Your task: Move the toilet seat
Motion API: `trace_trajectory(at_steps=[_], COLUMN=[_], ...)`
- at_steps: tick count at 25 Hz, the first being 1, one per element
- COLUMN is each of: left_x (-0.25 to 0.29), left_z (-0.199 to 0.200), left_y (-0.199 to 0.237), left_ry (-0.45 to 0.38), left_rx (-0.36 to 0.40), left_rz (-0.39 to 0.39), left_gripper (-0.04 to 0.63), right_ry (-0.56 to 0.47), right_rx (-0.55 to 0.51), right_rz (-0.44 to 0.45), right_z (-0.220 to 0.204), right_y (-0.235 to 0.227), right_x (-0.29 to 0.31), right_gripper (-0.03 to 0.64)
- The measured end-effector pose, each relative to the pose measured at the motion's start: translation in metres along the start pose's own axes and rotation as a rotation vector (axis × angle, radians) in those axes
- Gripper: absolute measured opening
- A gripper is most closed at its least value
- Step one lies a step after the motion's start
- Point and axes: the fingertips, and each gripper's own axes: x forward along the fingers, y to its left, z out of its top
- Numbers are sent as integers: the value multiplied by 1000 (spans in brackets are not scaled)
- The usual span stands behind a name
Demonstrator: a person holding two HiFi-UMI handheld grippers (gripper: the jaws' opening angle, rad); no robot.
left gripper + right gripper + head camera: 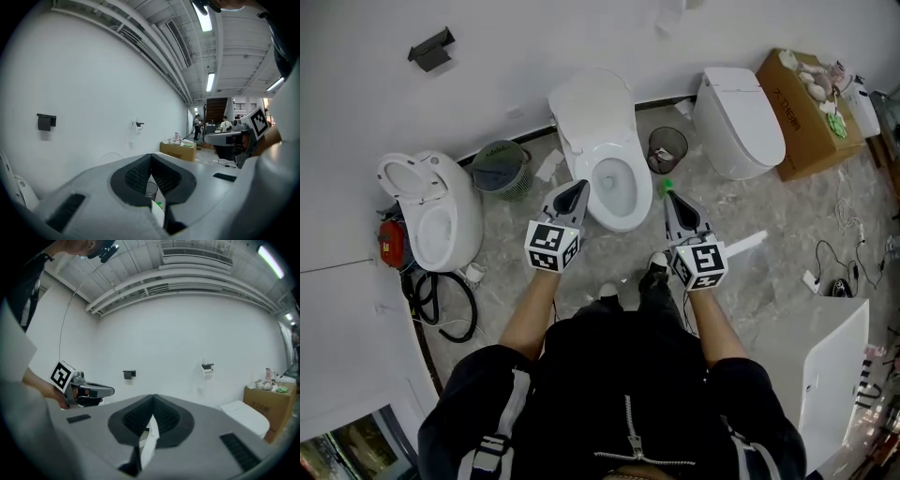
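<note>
The middle toilet stands against the wall with its white lid raised and the bowl rim showing below it. My left gripper hovers at the bowl's left edge, its jaws shut with nothing between them. At the bowl's right side my right gripper is also shut and empty. In the left gripper view the closed left gripper points at the white wall, with the right gripper beside it. In the right gripper view the right gripper also points at the wall, and the left gripper shows at the left.
An open toilet stands to the left and a closed one to the right. Between them sit a green basket and a black wastebasket. A cardboard box is at the far right; hoses lie at the left.
</note>
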Motion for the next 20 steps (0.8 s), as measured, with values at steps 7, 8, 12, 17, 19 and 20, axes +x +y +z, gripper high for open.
trace_trajectory(at_steps=[7, 8, 12, 17, 19, 20], left_x=[51, 59, 93, 131, 144, 150], left_z=[7, 8, 17, 36, 39, 41], left_y=[27, 32, 53, 79, 86, 88], left_ry=[2, 2, 1, -7, -5, -5], left_rx=[-3, -6, -23, -43, -52, -55], left_rz=[71, 88, 175, 295, 339, 360], left_gripper=[6, 8, 8, 8, 8, 6], right_ry=[-2, 0, 10, 12, 23, 29], right_rx=[17, 17, 16, 1, 3, 3], right_rz=[76, 94, 185, 309, 350, 371], right_z=[2, 2, 8, 27, 28, 28], right_y=[-39, -46, -74, -106, -118, -124], right_x=[67, 78, 129, 187, 204, 211], right_gripper=[3, 3, 3, 3, 3, 3])
